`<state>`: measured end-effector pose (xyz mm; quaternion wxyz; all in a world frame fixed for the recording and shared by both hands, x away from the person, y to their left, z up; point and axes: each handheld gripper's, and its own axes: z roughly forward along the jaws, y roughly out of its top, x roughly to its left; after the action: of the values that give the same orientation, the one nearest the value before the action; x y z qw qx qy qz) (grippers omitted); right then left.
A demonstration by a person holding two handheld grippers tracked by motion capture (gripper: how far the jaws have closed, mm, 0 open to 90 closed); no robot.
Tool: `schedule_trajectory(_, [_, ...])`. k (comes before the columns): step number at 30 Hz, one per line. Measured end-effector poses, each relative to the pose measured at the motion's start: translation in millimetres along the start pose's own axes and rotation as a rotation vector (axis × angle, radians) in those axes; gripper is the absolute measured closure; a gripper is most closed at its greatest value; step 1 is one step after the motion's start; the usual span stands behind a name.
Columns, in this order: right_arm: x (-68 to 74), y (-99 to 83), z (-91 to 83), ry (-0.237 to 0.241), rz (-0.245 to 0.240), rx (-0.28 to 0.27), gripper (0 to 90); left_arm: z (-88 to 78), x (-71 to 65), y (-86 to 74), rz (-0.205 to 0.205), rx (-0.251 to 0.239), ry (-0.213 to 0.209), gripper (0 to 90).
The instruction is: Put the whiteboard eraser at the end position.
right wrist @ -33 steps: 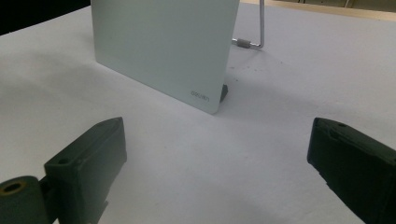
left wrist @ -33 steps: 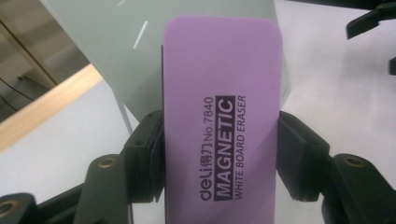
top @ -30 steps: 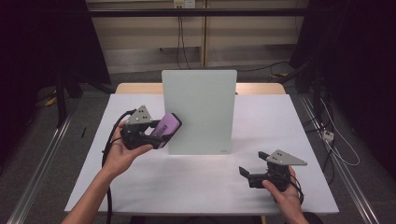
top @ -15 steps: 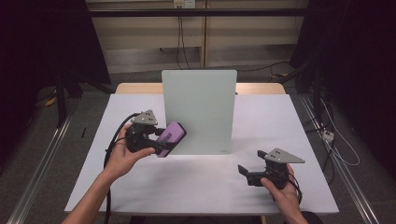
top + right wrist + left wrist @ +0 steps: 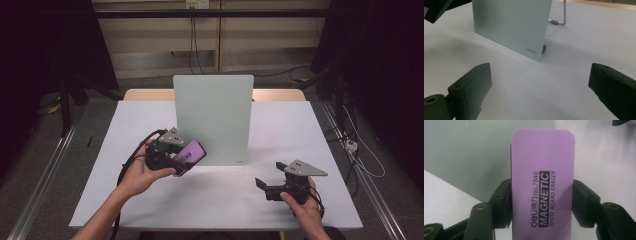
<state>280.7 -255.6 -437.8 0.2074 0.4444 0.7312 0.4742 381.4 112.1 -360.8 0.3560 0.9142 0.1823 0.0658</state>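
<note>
Purple plastic marks the eraser (image 5: 191, 152), which in the high view sits clenched in the left hand-held gripper (image 5: 181, 159), just in front of the lower left corner of the upright whiteboard (image 5: 213, 117). The left hand (image 5: 140, 172) comes in low from the board's left, forearm angled up from the near edge of the white worktop (image 5: 280, 130), wrist cocked so the eraser tilts toward the board. The right hand-held gripper (image 5: 266, 187) rests on the worktop, well in front of the board's right corner, with the right hand (image 5: 302, 207) wrapped round its body.

From the left gripper view, both jaws press the eraser's (image 5: 542, 185) long edges about midway along, its printed face toward the camera and its far end overlapping the board (image 5: 466, 152). To wipe well, I judge the felt side should be turned flat to the board before contact, with light, even pressure so the propped panel does not tip back.

From the right gripper view, the jaws stand wide apart and empty, aimed at the board's (image 5: 511, 25) lower corner and its wire prop (image 5: 560, 17) behind. It looks ready to steady the board.
</note>
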Motion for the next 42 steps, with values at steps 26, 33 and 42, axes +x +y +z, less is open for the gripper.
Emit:
schedule_trajectory(26, [1.1,0.5,1.9,0.018,-0.013,0.009,4.5,65.9,-32.8,6.6,0.073,0.188,-0.139,40.7])
schedule_trajectory(33, [1.3,0.4,2.3,0.020,-0.012,0.010,4.5,78.1,-39.4,7.6,0.086,0.211,-0.147,40.7])
schedule_trajectory(42, [-0.3,0.4,3.1,0.023,-0.003,0.011,4.5,94.6,-43.7,8.2,0.084,0.214,-0.146,40.6])
